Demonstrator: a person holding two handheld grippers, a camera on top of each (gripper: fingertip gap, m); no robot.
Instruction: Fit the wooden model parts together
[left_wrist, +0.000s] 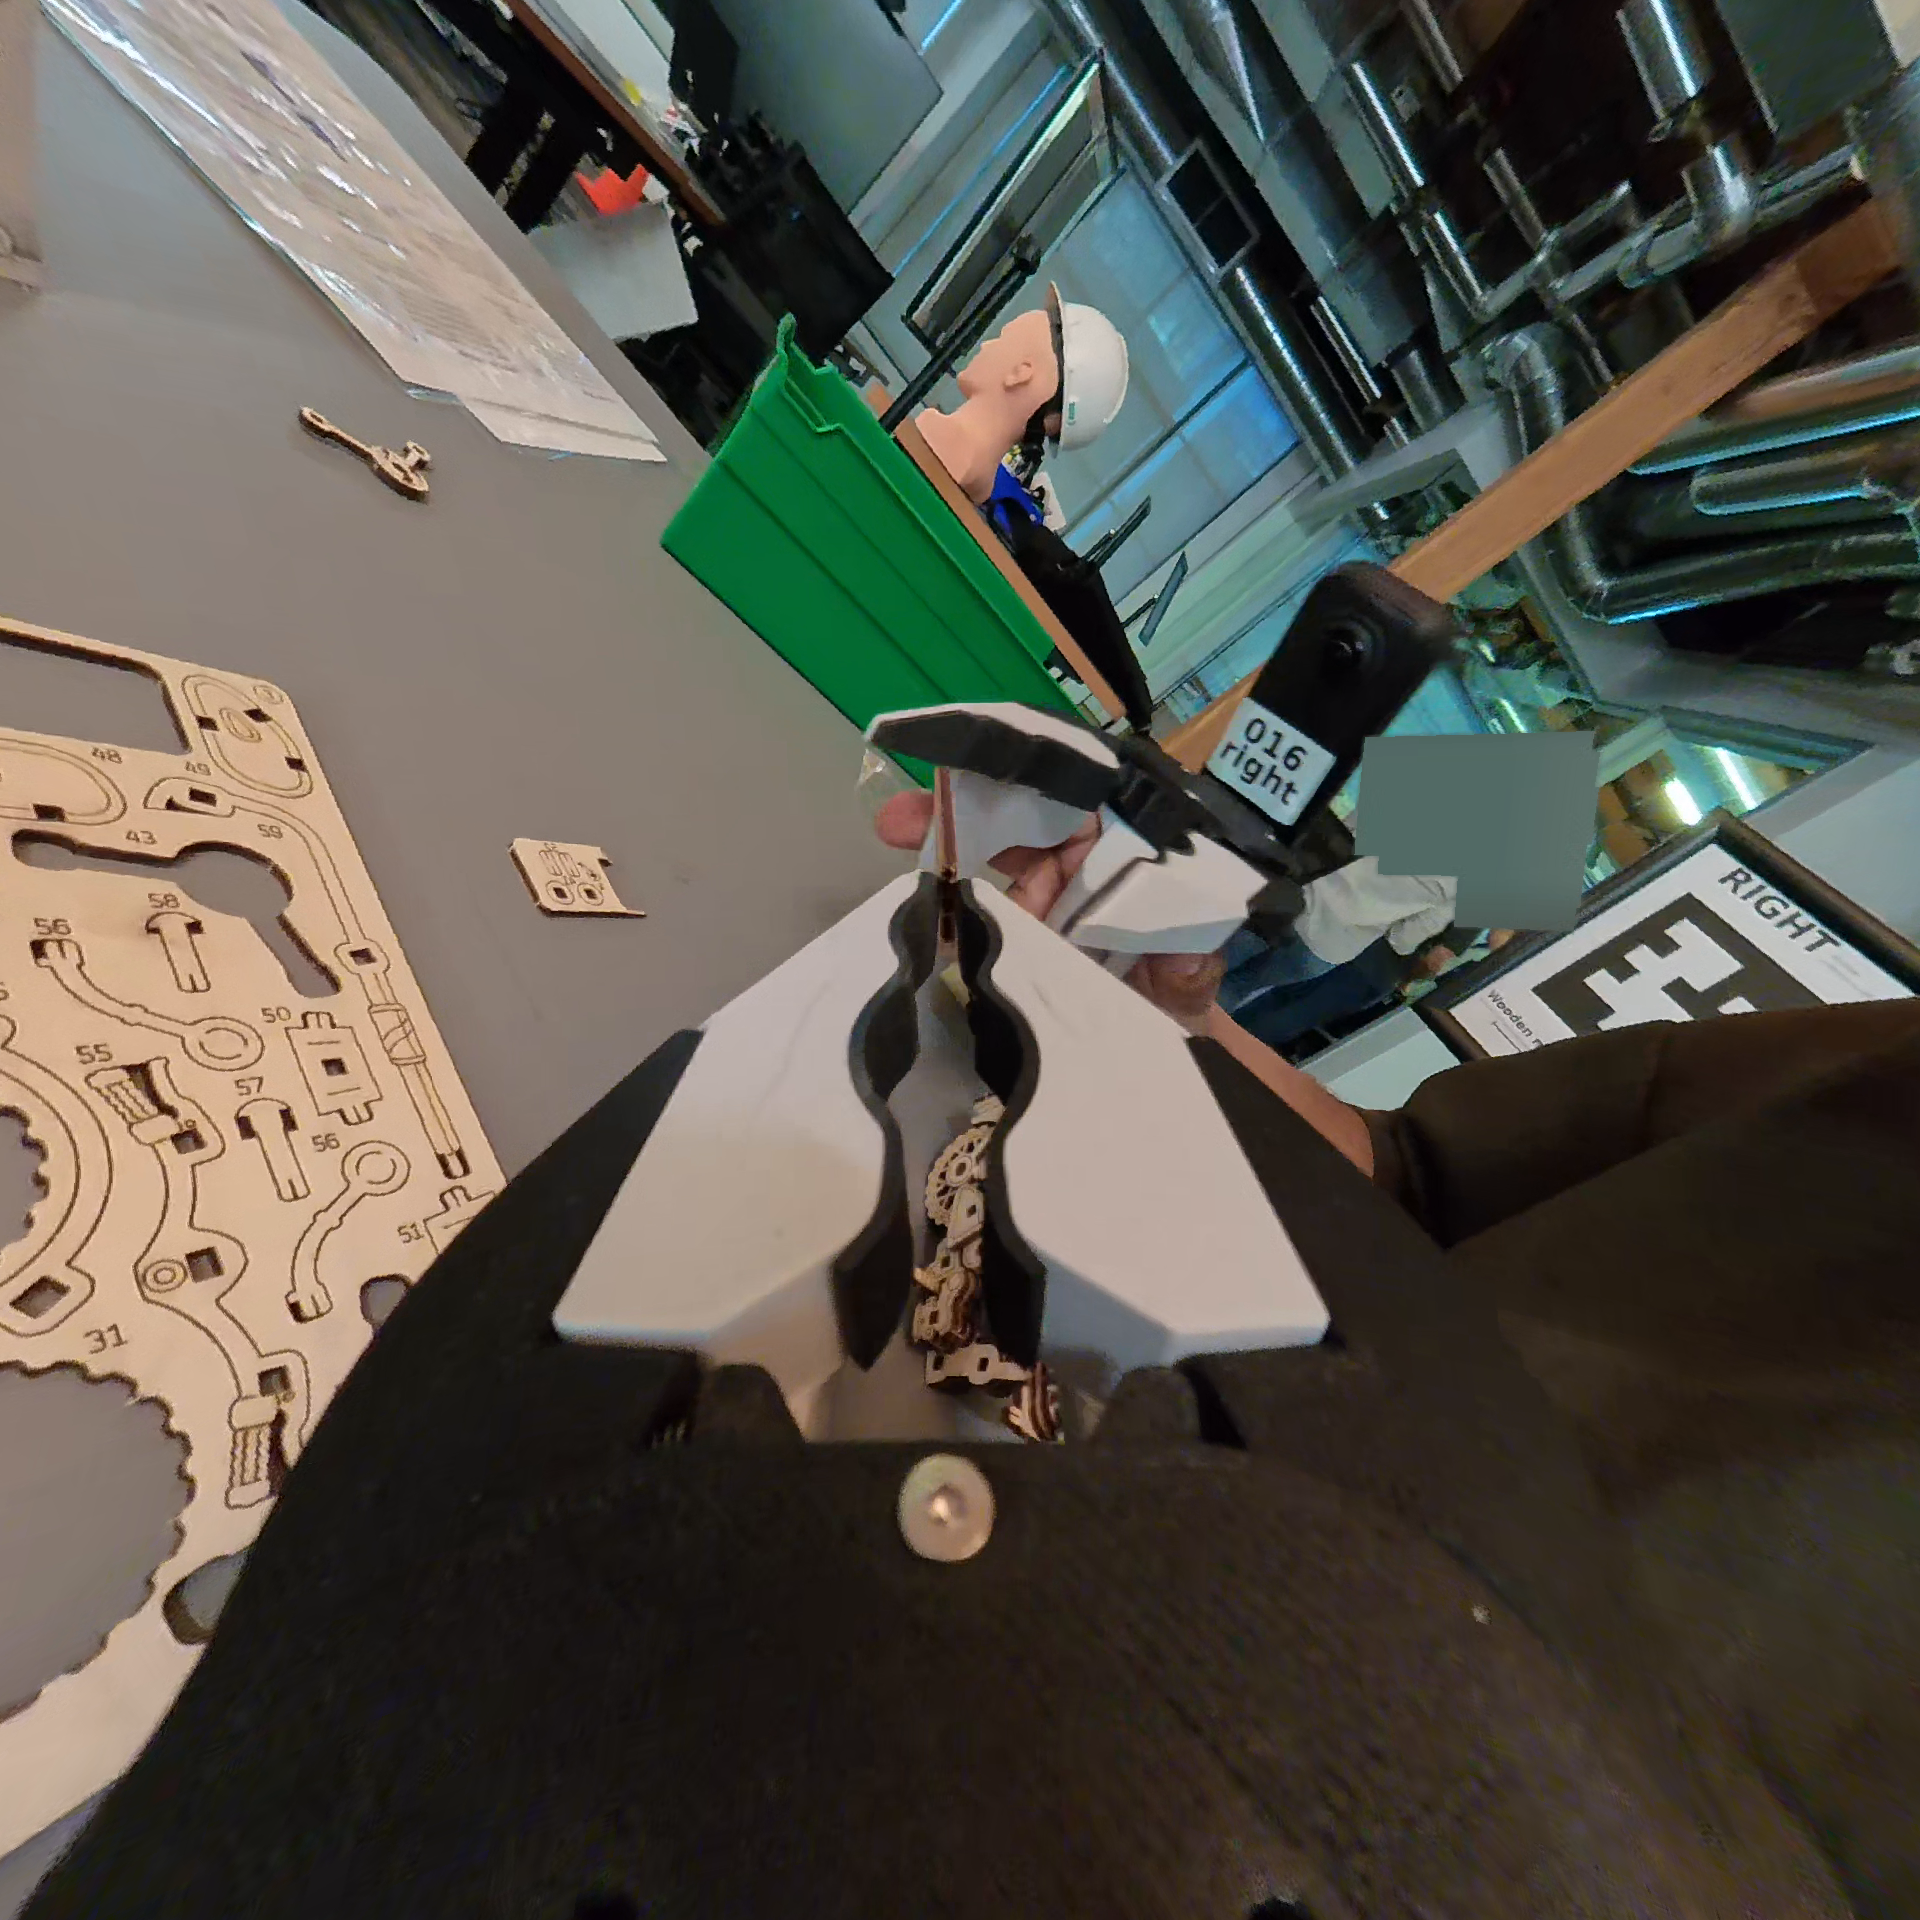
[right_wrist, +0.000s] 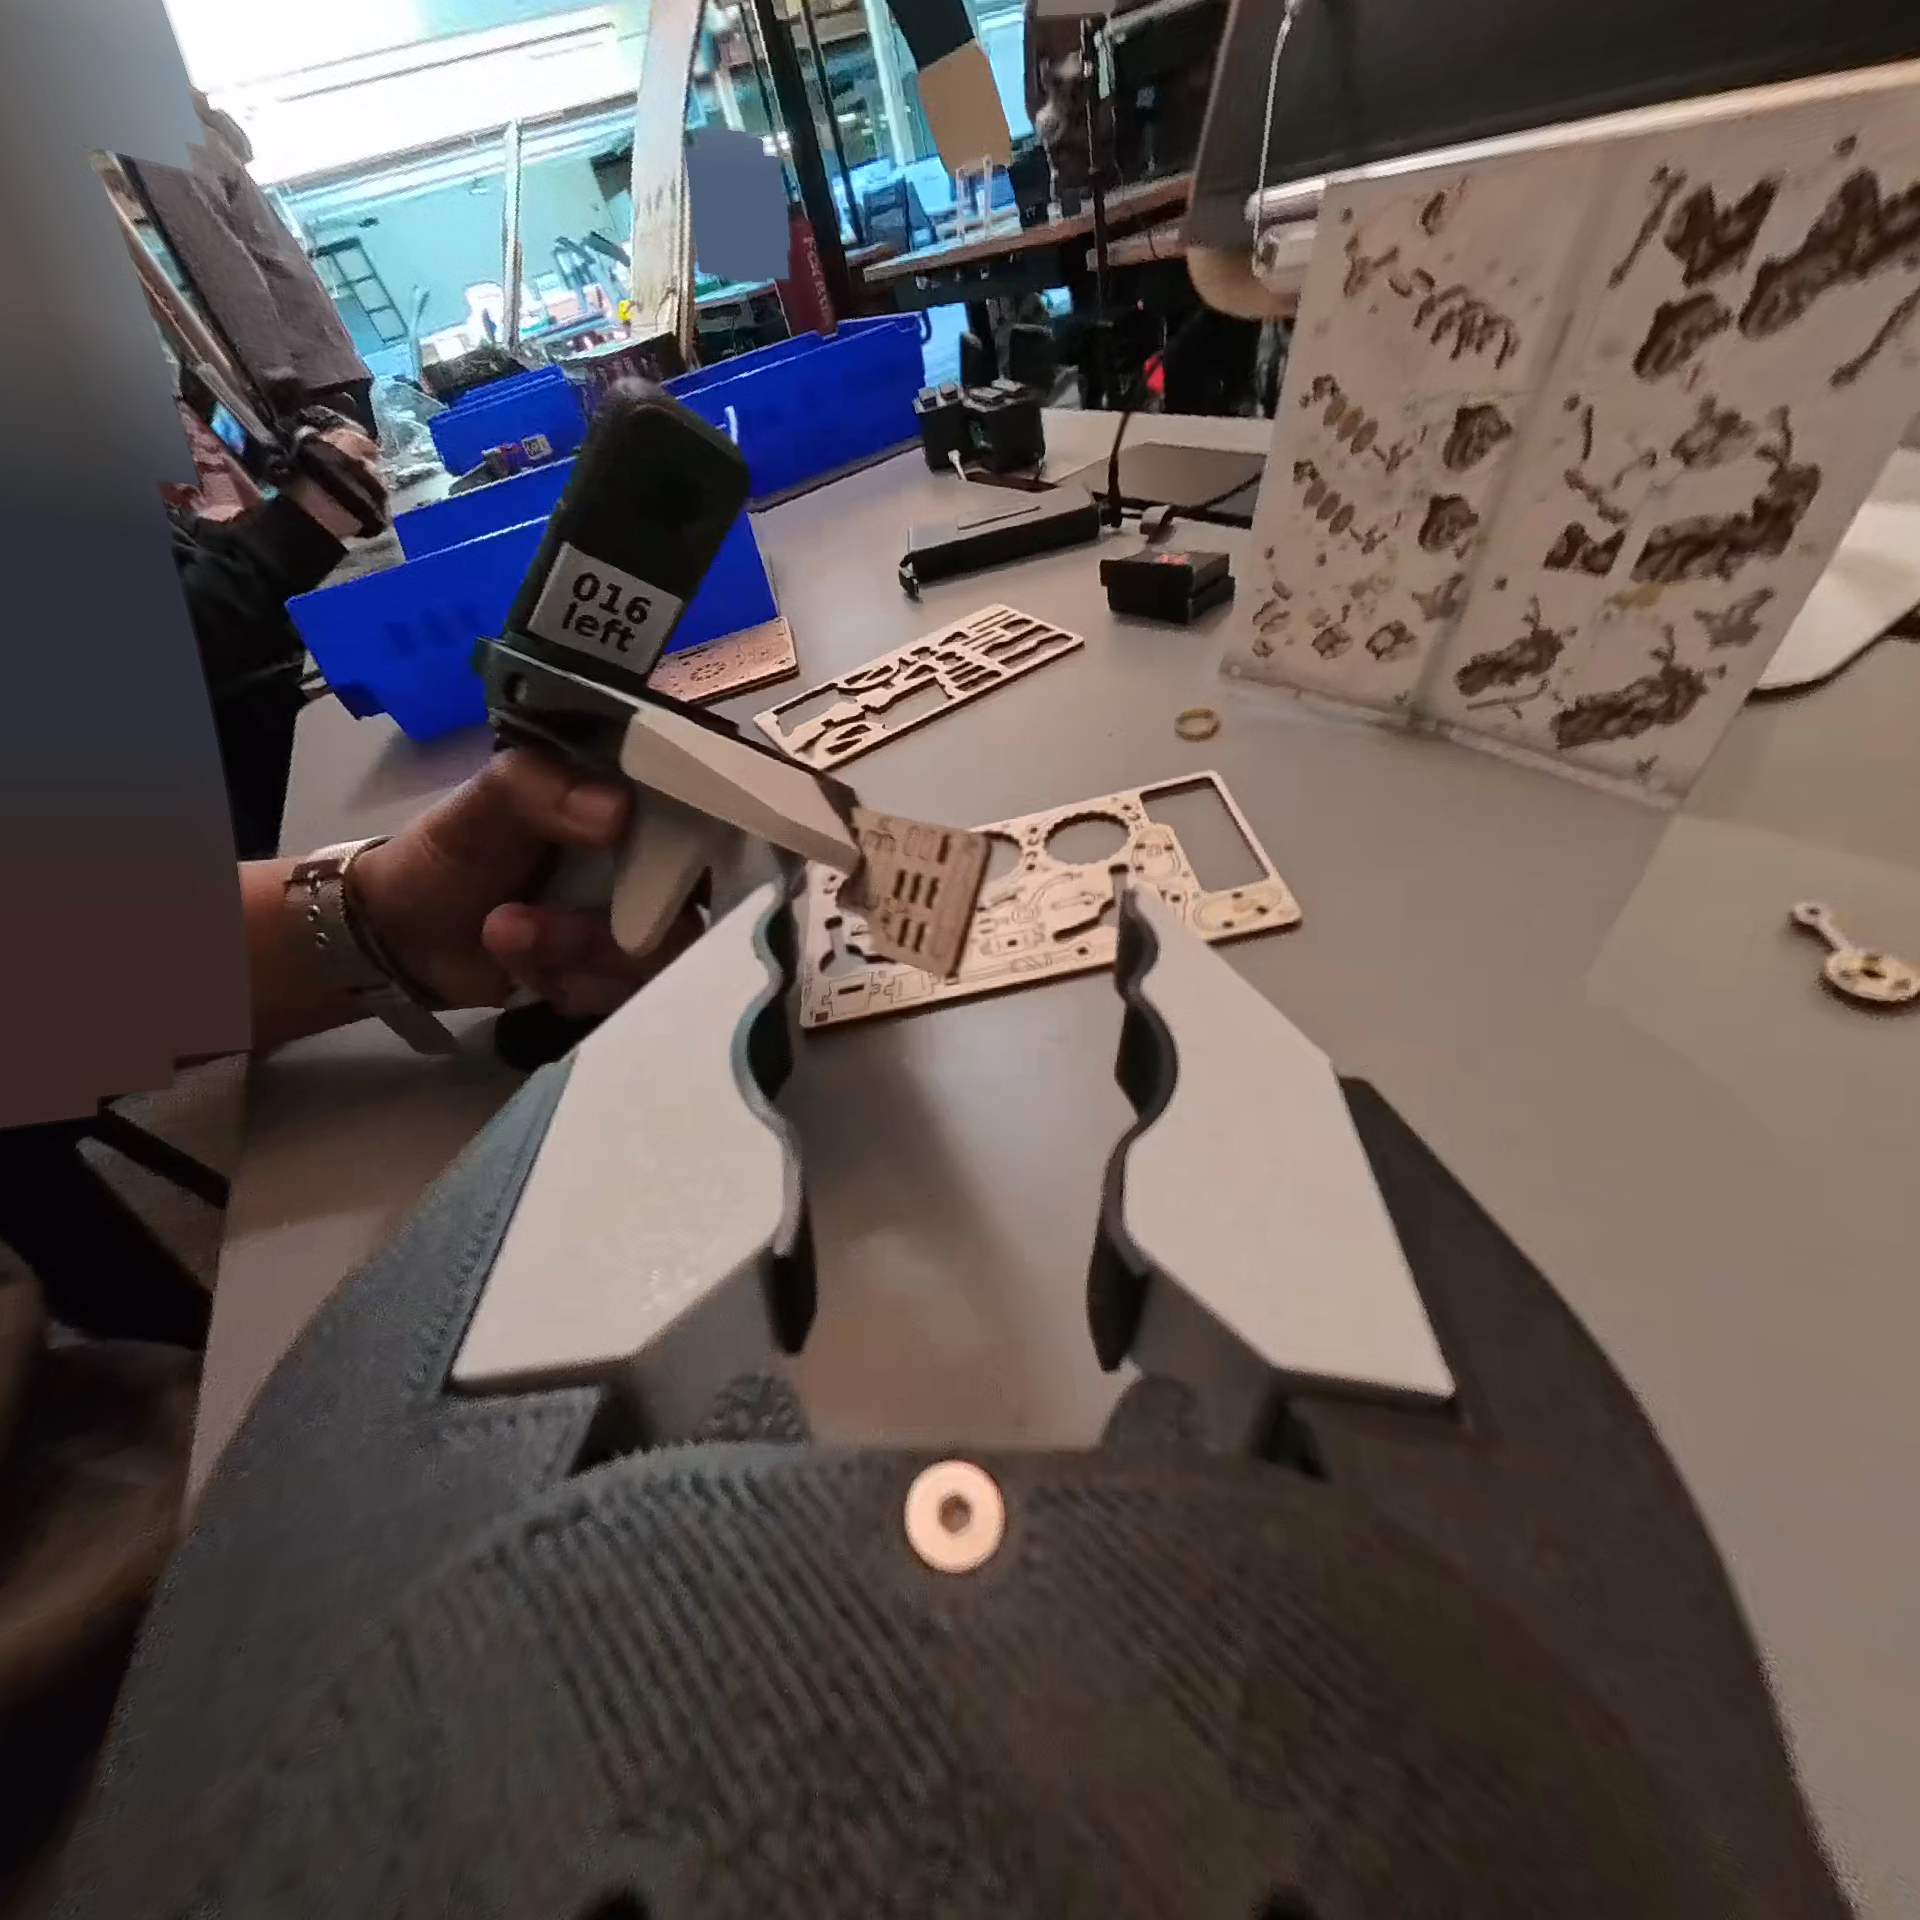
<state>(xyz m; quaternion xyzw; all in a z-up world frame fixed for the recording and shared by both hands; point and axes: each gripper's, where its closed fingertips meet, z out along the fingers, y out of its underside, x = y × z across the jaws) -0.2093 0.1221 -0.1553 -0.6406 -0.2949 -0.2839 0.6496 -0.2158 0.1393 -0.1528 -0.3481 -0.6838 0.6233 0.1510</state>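
Right wrist view showed the right gripper (right_wrist: 951, 935) with its jaws spread wide apart and nothing between them, raised above the grey table (right_wrist: 1455, 1091). Ahead of it, the left gripper (right_wrist: 857, 847) was clamped on a small slotted wooden panel (right_wrist: 930, 888), gripped at one corner and held in the air above the punched parts sheet (right_wrist: 1226, 894).

Left wrist view confirmed the grip: the panel (left_wrist: 948, 831) appeared edge-on, pinched at the fingertips, with the right gripper (left_wrist: 1039, 821) just beyond it. Lower between the left jaws, a cluster of gear-like wooden pieces (left_wrist: 961, 1236) was visible; whether it was held or lay behind could not be determined.

Assessment of progress: the task appeared to be at an early stage.

- Done: several openings in the sheets were vacated, and one panel was in hand.
- Remaining: no joint between two parts was visible. A small square piece (left_wrist: 575, 878), a key-shaped piece (left_wrist: 369, 452) and a disc-ended link (right_wrist: 1860, 961) lay loose on the table. Many numbered parts remained in the near sheet (left_wrist: 208, 1039). A second sheet (right_wrist: 914, 670) lay farther back.
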